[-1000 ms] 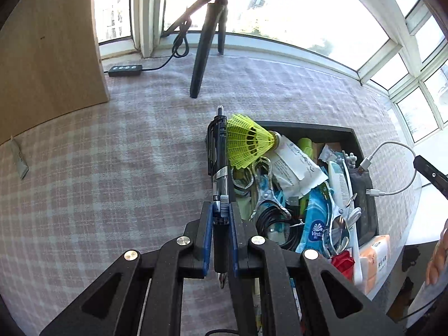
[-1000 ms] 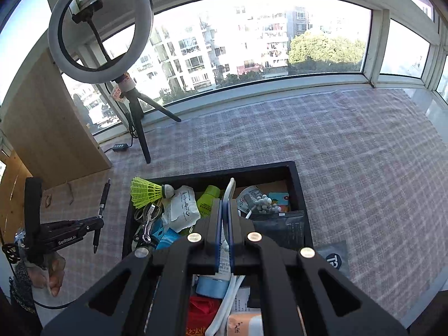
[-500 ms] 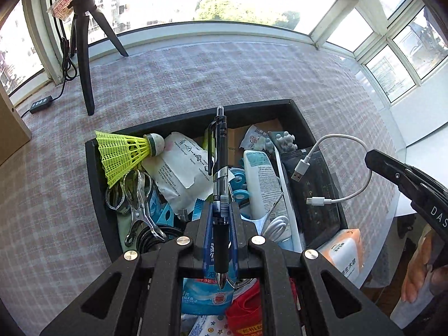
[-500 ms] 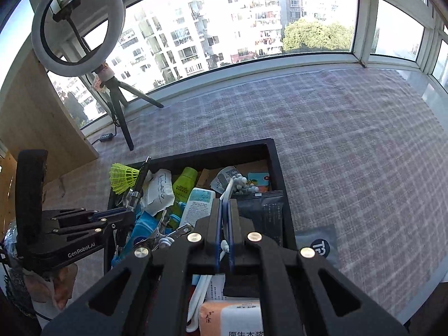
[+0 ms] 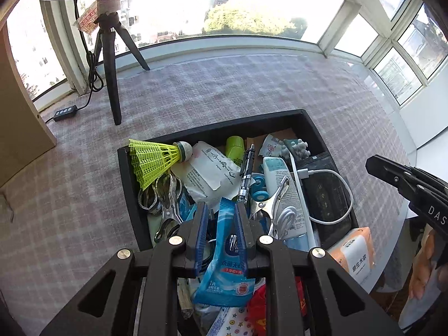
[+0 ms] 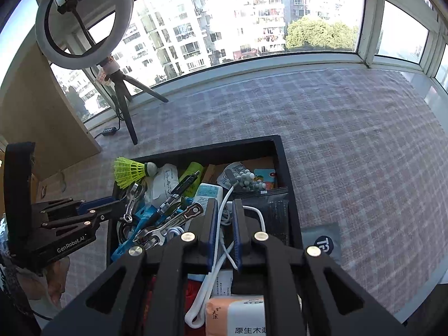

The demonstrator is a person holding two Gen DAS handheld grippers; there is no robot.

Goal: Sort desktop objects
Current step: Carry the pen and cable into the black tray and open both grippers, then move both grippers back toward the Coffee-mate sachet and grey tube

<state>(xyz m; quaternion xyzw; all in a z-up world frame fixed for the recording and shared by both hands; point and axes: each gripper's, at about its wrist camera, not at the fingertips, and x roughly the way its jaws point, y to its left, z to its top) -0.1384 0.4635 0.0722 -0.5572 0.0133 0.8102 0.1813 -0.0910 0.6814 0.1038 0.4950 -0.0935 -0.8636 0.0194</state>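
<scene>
A black box [image 5: 212, 131] on the plaid cloth is crammed with several small items. My left gripper [image 5: 221, 208] hangs over its near side. Its jaws are opening with nothing pressed between them; a blue wipe packet [image 5: 226, 254] lies below the gap. The black pen [image 5: 246, 173] lies loose in the box beside the yellow shuttlecock [image 5: 152, 159]. My right gripper [image 6: 224, 204] is over the box's right half. Its jaws are opening and a white cable [image 6: 221, 252] runs slack through the gap. The pen [image 6: 184, 186] and the left gripper [image 6: 112, 204] also show in the right wrist view.
A ring light on a tripod [image 6: 123, 98] stands at the back left beside a wooden panel [image 5: 16, 112], with a small controller [image 5: 65, 111] on its cord. A tissue pack [image 5: 354, 252] sits at the box's near right corner. A dark pouch [image 6: 324, 242] lies right of the box.
My left gripper swung from the box's left side to above it and let go of the pen, which now lies inside. My right gripper's jaws parted around the white cable.
</scene>
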